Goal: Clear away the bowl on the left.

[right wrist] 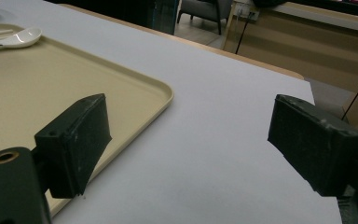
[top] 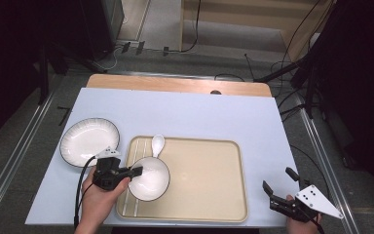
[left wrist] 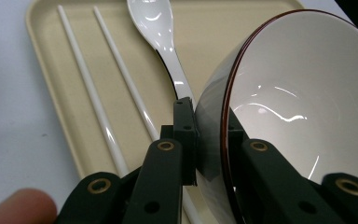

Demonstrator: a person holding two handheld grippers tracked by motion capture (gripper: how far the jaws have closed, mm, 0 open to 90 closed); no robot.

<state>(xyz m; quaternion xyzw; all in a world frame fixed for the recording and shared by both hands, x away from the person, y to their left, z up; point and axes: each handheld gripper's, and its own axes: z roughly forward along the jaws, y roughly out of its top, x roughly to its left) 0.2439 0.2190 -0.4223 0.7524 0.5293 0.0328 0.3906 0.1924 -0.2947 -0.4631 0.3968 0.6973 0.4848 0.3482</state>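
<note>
Left gripper [top: 137, 171] in my hand is clamped on the near-left rim of the white bowl [top: 149, 178]; in the left gripper view its jaws pinch the dark-edged rim [left wrist: 224, 135], one jaw outside the wall and one inside. The bowl sits over the left part of the beige tray [top: 209, 195], and from that close view it looks tilted, its open side turned to the right, though I cannot tell whether its base touches the tray.

I can read no brand, label or writing on anything.

A white spoon [top: 158, 145] lies on the tray just beyond the bowl, its long axis running away from me, with the scoop end at the far edge and the handle [left wrist: 181, 84] coming back toward the bowl. Two white chopsticks [top: 132, 168] lie side by side along the tray's left edge, parallel to it, pointing the same near-to-far way.

A white plate with a dark rim [top: 89, 141] rests on the pale blue table cover [top: 199, 112], just left of the tray and apart from it.

My right gripper [top: 278, 184] hovers off the tray's near-right corner, jaws spread wide with nothing between them; its own view shows bare table cover [right wrist: 214, 140] there, with the tray corner [right wrist: 165, 95] to the left.
</note>
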